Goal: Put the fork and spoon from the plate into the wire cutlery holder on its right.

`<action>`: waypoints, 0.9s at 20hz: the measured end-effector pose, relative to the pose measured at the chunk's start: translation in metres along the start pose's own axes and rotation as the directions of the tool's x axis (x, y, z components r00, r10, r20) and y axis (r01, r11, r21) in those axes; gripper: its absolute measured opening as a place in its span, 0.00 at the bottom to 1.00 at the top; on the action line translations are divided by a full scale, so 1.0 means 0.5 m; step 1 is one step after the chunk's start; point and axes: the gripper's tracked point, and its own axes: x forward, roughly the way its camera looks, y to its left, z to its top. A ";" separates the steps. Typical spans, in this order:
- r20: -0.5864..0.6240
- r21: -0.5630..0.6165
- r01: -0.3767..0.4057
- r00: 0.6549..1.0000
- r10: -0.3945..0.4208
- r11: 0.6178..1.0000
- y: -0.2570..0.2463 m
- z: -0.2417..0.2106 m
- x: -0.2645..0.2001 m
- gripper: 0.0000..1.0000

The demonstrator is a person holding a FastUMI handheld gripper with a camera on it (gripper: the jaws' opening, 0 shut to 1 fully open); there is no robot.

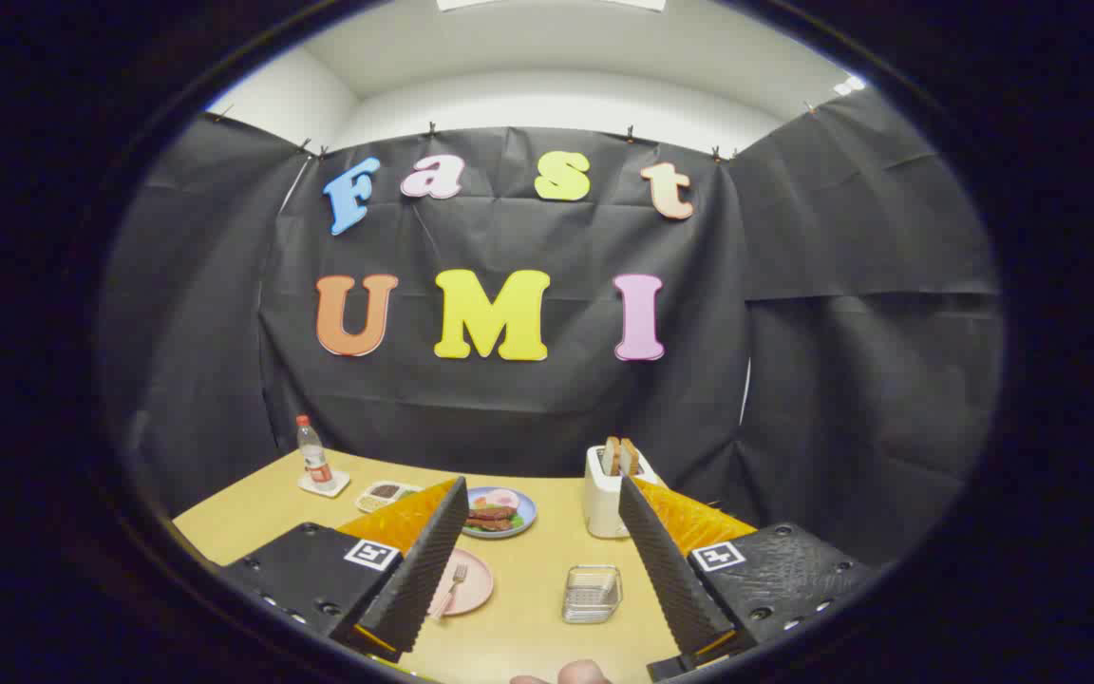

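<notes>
A pink plate [473, 581] lies on the wooden table just right of my left finger, which covers its left part. A silver fork [453, 585] rests on the plate, tines pointing away from me. The spoon is hidden or too small to make out. The wire cutlery holder [593, 593] stands upright to the plate's right, between my fingers and nearer the right one. My gripper [543, 503] is open above the table, with nothing between its fingers [425, 562].
Beyond the fingers a blue plate of food [499, 512] sits mid-table, with a white toaster holding toast [610, 489] to its right. A small tray [386, 493] and a bottle on a coaster [316, 458] stand far left. A fingertip [577, 674] shows at the near edge.
</notes>
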 end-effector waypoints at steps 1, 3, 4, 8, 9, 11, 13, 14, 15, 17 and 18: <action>0.000 -0.008 0.001 1.000 -0.001 1.000 0.001 -0.003 0.005 0.96; 0.002 -0.027 0.005 1.000 -0.005 1.000 -0.001 -0.005 0.012 0.96; 0.000 -0.027 0.006 1.000 -0.006 1.000 0.000 -0.004 0.015 0.96; 0.004 -0.057 0.000 1.000 0.000 0.998 0.009 -0.004 0.026 0.96; 0.003 -0.057 -0.002 1.000 0.002 0.998 0.013 -0.005 0.030 0.96; -0.006 -0.044 -0.012 1.000 0.012 0.999 0.022 -0.011 0.036 0.96; -0.016 -0.042 -0.023 1.000 0.023 0.999 0.032 -0.021 0.037 0.96; -0.020 -0.044 -0.030 0.999 0.029 0.999 0.038 -0.028 0.037 0.96; -0.027 -0.047 -0.035 0.999 0.034 0.998 0.042 -0.034 0.039 0.96; -0.049 -0.050 -0.045 0.998 0.043 0.998 0.048 -0.052 0.042 0.96; -0.057 -0.049 -0.049 0.997 0.046 0.998 0.050 -0.061 0.043 0.96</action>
